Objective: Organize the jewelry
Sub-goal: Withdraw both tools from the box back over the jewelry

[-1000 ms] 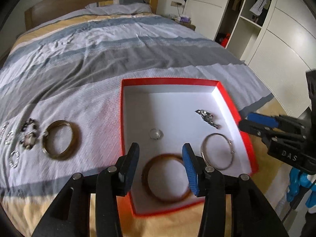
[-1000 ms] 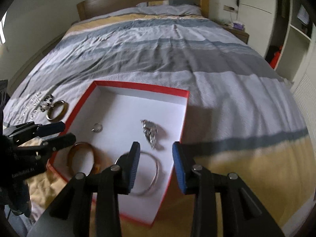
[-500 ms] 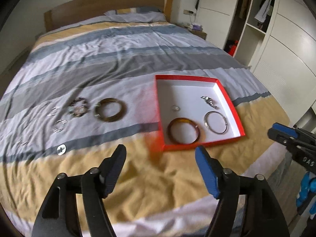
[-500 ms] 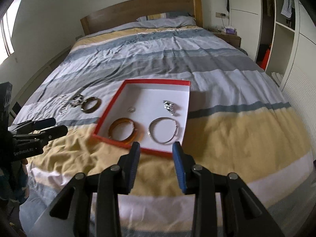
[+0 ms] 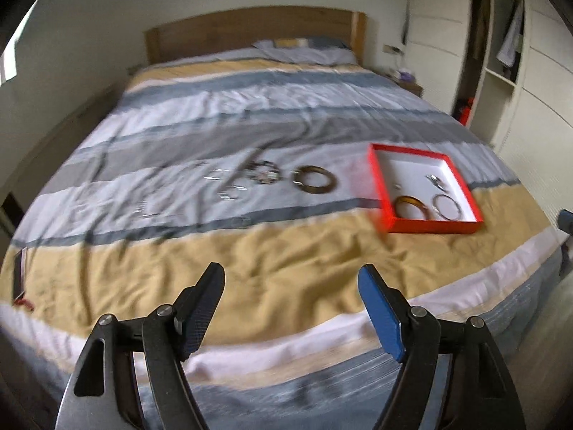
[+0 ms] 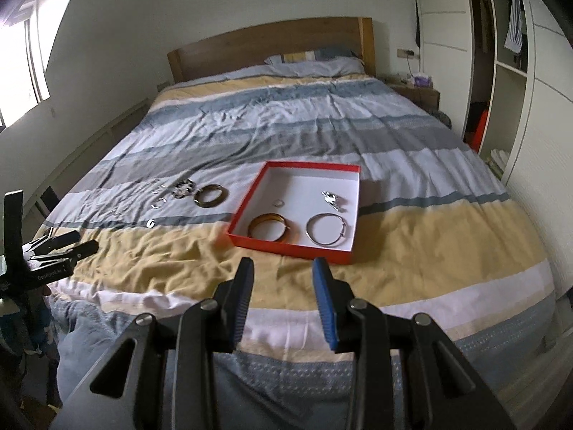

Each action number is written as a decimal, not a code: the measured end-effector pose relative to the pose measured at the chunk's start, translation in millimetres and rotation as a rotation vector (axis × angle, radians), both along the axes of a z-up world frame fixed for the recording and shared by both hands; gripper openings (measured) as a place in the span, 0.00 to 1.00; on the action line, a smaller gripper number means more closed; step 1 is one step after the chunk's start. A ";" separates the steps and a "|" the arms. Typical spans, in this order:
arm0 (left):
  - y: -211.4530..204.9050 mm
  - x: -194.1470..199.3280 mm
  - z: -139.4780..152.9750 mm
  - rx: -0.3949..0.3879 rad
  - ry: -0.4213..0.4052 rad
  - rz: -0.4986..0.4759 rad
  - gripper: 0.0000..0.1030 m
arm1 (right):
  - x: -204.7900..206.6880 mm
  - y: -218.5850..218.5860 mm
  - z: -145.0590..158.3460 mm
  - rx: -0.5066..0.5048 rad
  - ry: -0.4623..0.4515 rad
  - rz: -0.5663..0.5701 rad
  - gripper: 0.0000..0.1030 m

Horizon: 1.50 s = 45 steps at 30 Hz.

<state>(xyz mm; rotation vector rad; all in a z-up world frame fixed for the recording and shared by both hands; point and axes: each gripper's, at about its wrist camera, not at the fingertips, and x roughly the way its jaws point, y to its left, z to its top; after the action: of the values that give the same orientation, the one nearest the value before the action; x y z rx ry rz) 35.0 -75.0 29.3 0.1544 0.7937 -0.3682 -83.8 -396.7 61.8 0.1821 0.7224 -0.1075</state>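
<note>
- Jewelry: part sorted, part not. Red box [image 6: 293, 247] sits on the bed [image 6: 412, 251] toward its right side, near the foot edge
- In the box so far: amber bangle [image 6: 268, 227] at the near left corner, silver bangle [image 6: 326, 228] just beside it on the right, small ring [image 6: 278, 202] mid-box, silver clump [image 6: 331, 199] (chain or brooch, can't tell) toward the far right
- Left on the bed, left of the box: dark brown bangle [image 6: 210, 195], beaded bracelet [image 6: 183, 188] next to it, plus several small silver bits [image 6: 157, 200] further left, too small to name
- So approx 4 pcs in, more than that still out
- Left gripper [image 5: 290, 311]: jaws wide, just been opening, nothing between them, over the foot edge
- Right gripper [image 6: 283, 302]: jaws narrow, nothing between them, well short of the box
- Next pick is prob the dark brown bangle, w/ the left gripper nearer
</note>
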 end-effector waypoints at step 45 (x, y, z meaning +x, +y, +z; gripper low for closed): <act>162.4 -11.5 -10.2 -0.067 -0.013 0.250 0.85 | 34.4 105.5 8.8 -0.032 -0.007 0.198 0.32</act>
<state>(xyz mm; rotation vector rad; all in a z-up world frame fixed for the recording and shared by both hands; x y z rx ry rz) 23.5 87.4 19.1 -0.0057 0.7768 -0.1573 -49.4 -291.3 70.6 0.0791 0.7277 0.0705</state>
